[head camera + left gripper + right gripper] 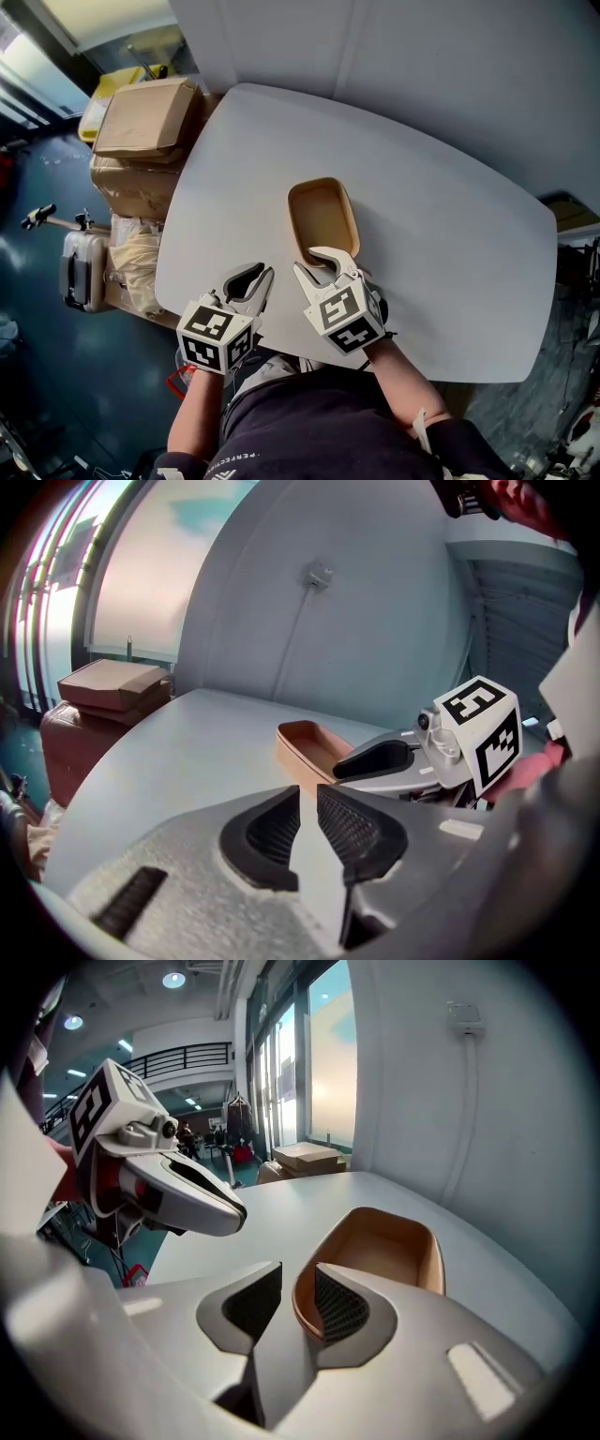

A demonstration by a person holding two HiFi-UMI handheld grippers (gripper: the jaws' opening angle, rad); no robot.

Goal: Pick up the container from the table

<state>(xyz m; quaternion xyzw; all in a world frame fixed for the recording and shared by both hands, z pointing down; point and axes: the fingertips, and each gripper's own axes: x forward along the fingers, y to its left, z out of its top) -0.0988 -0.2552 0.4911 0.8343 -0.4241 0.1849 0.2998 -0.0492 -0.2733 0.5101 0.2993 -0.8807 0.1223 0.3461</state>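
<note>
A tan, shallow oblong container (323, 220) lies empty on the white table (450, 234), its long side running away from me. My right gripper (326, 262) is at its near end and is open. In the right gripper view the container's (394, 1251) near wall stands between the jaws of this gripper (298, 1297), one jaw inside and one outside, with the pads off it. My left gripper (262, 272) hovers over the table left of the container, shut with nothing in it (308, 803). The left gripper view has the container (314, 747) just beyond, beside a right fingertip (375, 758).
Cardboard boxes (145, 117) are stacked off the table's far left corner, with a grey suitcase (80, 267) on the floor below them. A pale wall (450, 66) runs close behind the table. The table's near edge (281, 347) is right under my hands.
</note>
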